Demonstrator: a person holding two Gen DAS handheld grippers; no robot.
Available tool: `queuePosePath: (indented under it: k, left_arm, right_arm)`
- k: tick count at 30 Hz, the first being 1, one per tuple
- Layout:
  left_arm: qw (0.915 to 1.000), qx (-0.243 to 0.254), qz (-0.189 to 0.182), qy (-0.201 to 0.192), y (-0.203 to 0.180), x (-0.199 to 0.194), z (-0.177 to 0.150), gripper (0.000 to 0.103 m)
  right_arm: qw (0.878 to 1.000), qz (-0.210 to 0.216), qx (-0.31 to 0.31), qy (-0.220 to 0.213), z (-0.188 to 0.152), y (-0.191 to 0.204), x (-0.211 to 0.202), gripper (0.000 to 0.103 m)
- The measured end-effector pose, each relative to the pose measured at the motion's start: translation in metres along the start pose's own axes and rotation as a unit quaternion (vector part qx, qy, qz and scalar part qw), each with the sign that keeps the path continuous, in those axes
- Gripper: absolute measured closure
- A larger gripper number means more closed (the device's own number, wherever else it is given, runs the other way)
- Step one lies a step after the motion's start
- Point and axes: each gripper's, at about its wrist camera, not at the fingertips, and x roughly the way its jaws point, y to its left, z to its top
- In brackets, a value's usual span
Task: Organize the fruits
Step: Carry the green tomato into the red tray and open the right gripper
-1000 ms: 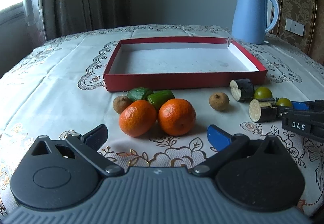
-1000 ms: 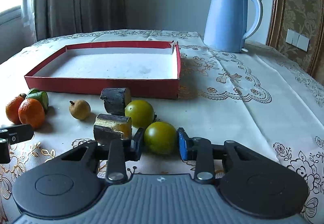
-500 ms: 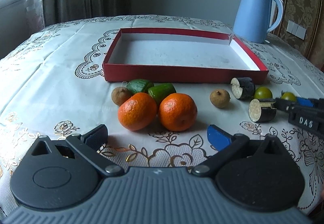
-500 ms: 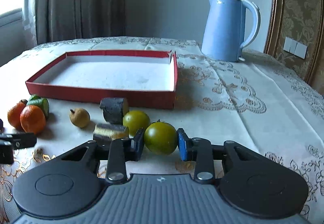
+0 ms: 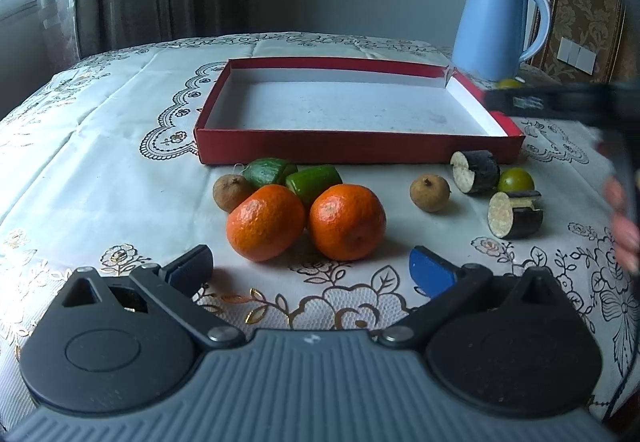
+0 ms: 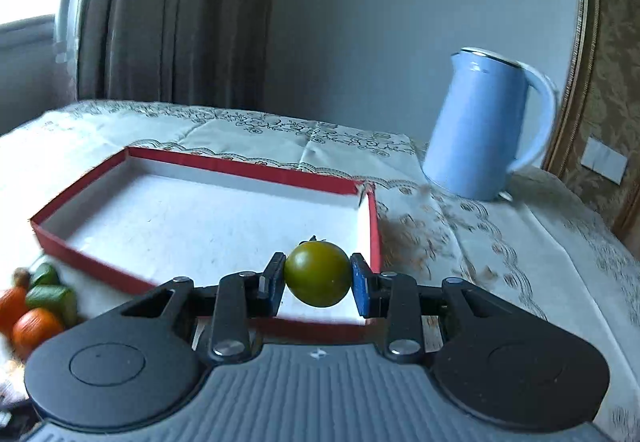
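My right gripper (image 6: 318, 278) is shut on a green tomato (image 6: 318, 274), held in the air over the near right corner of the red tray (image 6: 200, 162). In the left wrist view the tray (image 5: 352, 152) lies empty beyond the fruit. In front of it sit two oranges (image 5: 266, 222) (image 5: 347, 221), two green cucumber pieces (image 5: 314, 180), two brown longans (image 5: 429, 193), two eggplant chunks (image 5: 516, 214) and another green tomato (image 5: 516, 180). My left gripper (image 5: 310, 270) hovers open just short of the oranges, with nothing between its fingers.
A blue kettle (image 5: 498, 26) stands behind the tray's far right corner. The right gripper's dark body (image 5: 560, 102) and a person's hand (image 5: 624, 218) cross the right edge of the left wrist view. A lace tablecloth (image 5: 100, 162) covers the table.
My right gripper lifted the green tomato off the table and carried it up and toward the tray's right corner. The left gripper stayed put, open.
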Motion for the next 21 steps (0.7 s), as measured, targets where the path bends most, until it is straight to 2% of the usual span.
queuePosePath:
  k: [8, 12, 14, 15, 16, 17, 19, 21]
  left_arm:
    - [1.0, 0.004, -0.006, 0.003, 0.002, 0.005, 0.003, 0.0]
    - [1.0, 0.004, -0.008, 0.001, 0.002, 0.006, 0.004, 0.0]
    - [1.0, 0.005, -0.007, 0.003, 0.002, 0.007, 0.005, 0.0]
    - [1.0, 0.006, -0.006, 0.004, 0.001, 0.008, 0.004, 0.0]
    - [1.0, 0.007, -0.005, 0.004, 0.001, 0.007, 0.004, 0.0]
    - [1.0, 0.006, -0.004, 0.003, 0.001, 0.006, 0.004, 0.0]
    - [1.0, 0.004, -0.003, 0.001, 0.002, 0.004, 0.002, 0.0]
    - [1.0, 0.001, -0.002, 0.0, 0.002, 0.002, 0.001, 0.0]
  right_arm:
    - [0.998, 0.006, -0.002, 0.067, 0.005, 0.007, 0.066, 0.07]
    - [0.997, 0.01, -0.002, 0.078, 0.002, 0.007, 0.073, 0.069]
    - [0.996, 0.03, 0.002, 0.081, 0.003, 0.005, 0.07, 0.068]
    - [0.996, 0.041, 0.011, 0.078, 0.004, 0.002, 0.065, 0.065]
    - [0.996, 0.048, 0.023, 0.066, 0.005, -0.003, 0.058, 0.054]
    - [0.997, 0.05, 0.033, 0.054, 0.007, -0.008, 0.05, 0.039]
    - [0.997, 0.045, 0.063, 0.013, 0.005, -0.022, 0.027, 0.02]
    - [0.996, 0.017, 0.086, -0.022, -0.003, -0.034, 0.004, 0.019]
